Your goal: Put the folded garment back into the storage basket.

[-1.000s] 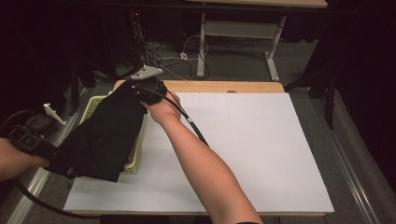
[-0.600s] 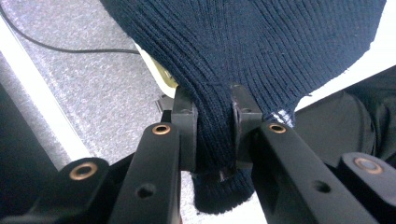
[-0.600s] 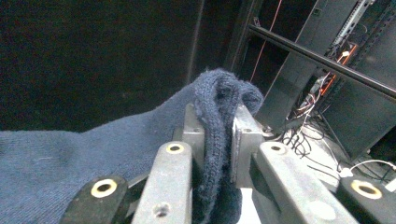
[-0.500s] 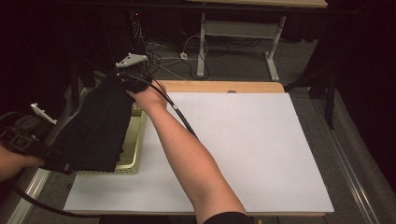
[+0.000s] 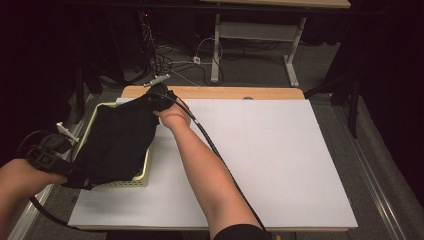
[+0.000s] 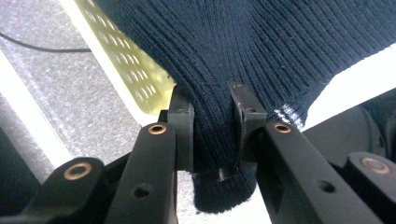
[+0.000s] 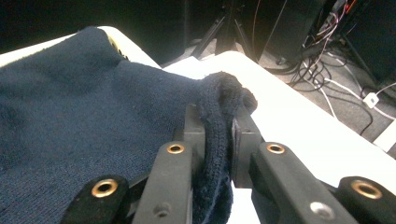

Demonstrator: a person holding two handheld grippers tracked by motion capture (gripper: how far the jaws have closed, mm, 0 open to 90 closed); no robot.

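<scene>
My left gripper [image 6: 212,123] and right gripper [image 7: 218,135] each pinch an edge of the navy knit sweater [image 5: 117,142], stretched over the yellow perforated basket [image 5: 142,176]. Lowering and release remain, I judge.

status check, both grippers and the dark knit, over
Left gripper and right gripper both clamped on navy sweater. Sweater spread over yellow basket. Nothing in the way.

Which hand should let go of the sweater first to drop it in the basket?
Probably right: the right gripper holds the dark navy knitted sweater over the pale yellow perforated plastic basket; the left gripper grips outside it.
</scene>
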